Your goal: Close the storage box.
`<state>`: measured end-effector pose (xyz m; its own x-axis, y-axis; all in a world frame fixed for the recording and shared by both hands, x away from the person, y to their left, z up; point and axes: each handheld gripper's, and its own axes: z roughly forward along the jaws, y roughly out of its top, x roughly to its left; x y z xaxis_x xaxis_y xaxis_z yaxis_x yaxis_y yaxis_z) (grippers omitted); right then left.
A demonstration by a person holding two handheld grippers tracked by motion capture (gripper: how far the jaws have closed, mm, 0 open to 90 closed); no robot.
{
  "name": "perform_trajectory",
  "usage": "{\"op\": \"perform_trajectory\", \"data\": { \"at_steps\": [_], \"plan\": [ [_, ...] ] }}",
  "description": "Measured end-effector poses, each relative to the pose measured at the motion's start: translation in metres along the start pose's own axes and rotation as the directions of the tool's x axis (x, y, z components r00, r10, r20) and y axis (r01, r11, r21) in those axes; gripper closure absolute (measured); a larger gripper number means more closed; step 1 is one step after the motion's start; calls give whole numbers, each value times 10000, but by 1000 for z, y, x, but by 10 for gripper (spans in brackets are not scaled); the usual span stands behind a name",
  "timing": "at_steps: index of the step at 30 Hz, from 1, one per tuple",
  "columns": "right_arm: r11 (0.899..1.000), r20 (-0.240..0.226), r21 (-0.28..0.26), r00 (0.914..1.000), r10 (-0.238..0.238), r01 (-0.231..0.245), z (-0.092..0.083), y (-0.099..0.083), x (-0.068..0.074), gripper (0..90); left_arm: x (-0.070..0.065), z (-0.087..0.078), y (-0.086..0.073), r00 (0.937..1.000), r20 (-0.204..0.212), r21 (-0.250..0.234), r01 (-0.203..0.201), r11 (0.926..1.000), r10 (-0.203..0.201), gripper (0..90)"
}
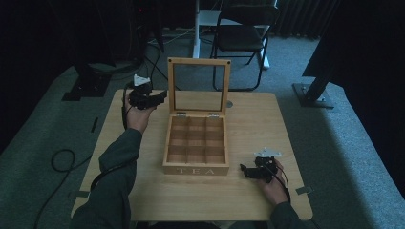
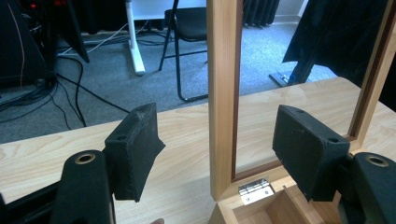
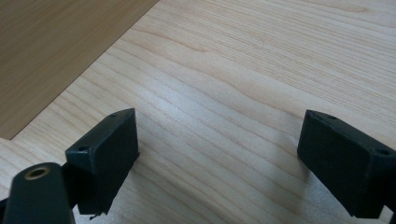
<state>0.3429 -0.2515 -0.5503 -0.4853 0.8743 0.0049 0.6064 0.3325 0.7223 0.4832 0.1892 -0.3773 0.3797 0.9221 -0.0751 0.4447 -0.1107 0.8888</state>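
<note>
A wooden tea box [image 1: 196, 164] marked TEA sits mid-table, its glass-paned lid [image 1: 198, 86] standing upright and open. Its compartments look empty. My left gripper [image 1: 160, 98] is held open just left of the lid's left frame edge; in the left gripper view that lid frame post [image 2: 223, 93] stands between the two black pads [image 2: 135, 149], apart from both, with a hinge [image 2: 254, 191] below. My right gripper [image 1: 244, 171] rests open on the table to the right of the box front, nothing between its pads [image 3: 105, 156]; the box wall [image 3: 56, 51] lies at the upper left.
The light wooden table [image 1: 267, 129] has bare room on both sides of the box. Beyond the far edge stand a folding chair [image 1: 241, 38], a white desk leg [image 1: 196, 28] and dark stands with cables on grey carpet.
</note>
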Motion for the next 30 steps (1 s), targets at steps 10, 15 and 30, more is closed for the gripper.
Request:
{"op": "perform_trajectory", "data": {
  "at_steps": [10,15,30],
  "plan": [
    [10000,-1,3,10000,-3,3,0,0,0,121,5,15,3,9999,-66,136,152,9998,-151,314],
    [10000,-2,2,10000,-3,3,0,0,0,121,6,21,3,9997,-75,90,242,9997,-241,313],
    [10000,-54,5,10000,-61,61,-1,-1,2,120,-2,50,13,9998,17,366,179,9992,-180,297]
  ]
}}
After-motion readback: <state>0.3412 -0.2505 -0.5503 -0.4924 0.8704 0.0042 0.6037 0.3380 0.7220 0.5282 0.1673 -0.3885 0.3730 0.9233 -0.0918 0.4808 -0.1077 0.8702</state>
